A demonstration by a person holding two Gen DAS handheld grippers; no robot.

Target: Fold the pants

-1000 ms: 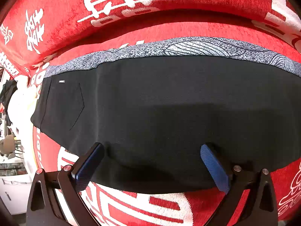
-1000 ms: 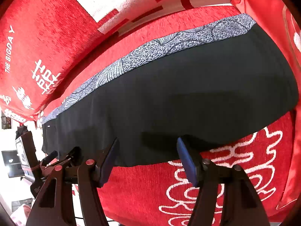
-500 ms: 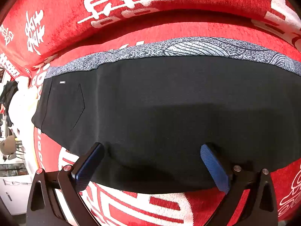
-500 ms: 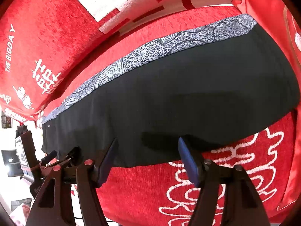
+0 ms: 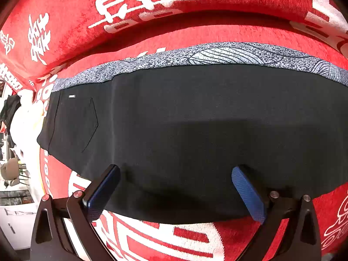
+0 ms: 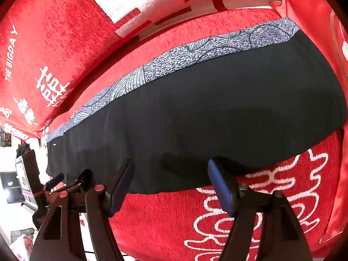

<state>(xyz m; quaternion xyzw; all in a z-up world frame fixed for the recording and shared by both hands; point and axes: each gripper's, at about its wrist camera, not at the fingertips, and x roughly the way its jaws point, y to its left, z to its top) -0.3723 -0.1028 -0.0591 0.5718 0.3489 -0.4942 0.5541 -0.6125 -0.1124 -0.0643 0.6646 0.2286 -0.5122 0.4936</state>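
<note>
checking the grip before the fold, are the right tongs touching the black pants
Cannot tell. In the right wrist view the opening right tongs straddle the black pants hem, nothing pinched, but pad contact is unclear.

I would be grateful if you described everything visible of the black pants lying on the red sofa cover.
The black pants lie flat and smooth lengthwise along the red sofa cover, in a matte knit-looking fabric. A pointed back pocket and a small pale tag mark the waist end at the left. They rest on a grey patterned cloth that shows along their far edge. The left gripper and right gripper straddle the near edge; neither pinches it, and the right's jaws are opening.
</note>
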